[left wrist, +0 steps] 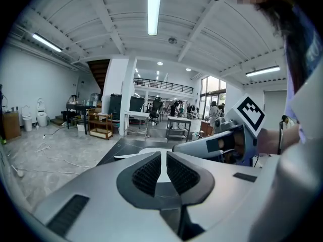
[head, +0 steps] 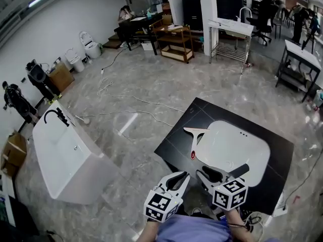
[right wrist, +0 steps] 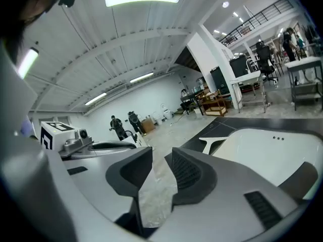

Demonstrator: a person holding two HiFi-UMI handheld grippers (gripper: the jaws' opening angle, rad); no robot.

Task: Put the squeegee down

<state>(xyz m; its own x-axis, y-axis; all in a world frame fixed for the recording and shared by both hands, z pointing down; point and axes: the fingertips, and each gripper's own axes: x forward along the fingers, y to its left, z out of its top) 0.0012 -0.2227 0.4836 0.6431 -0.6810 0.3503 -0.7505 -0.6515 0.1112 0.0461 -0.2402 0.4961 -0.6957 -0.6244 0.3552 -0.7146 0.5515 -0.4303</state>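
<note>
1. Your task looks done: the squeegee (head: 196,137) lies flat on the black platform (head: 174,140) and neither gripper is on it.
2. It rests toward the platform's left edge, just beside the left rim of the white basin (head: 242,147). Its wide blade end points away from you and the red-tipped handle end points back toward you. Whether it touches the basin rim cannot be told from here.
3. Your left gripper (left wrist: 163,158) has its pads drawn almost together, with only a thin slit between them and nothing inside.
4. Your right gripper (right wrist: 162,160) has its jaws partly apart. Only bare floor shows through the gap, so it carries nothing.
5. Both grippers hang close to your body at the platform's near edge, apart from the squeegee.
6. Nothing seems left of the putting-down itself. At most, you might check that the squeegee lies steady where it is.
</note>
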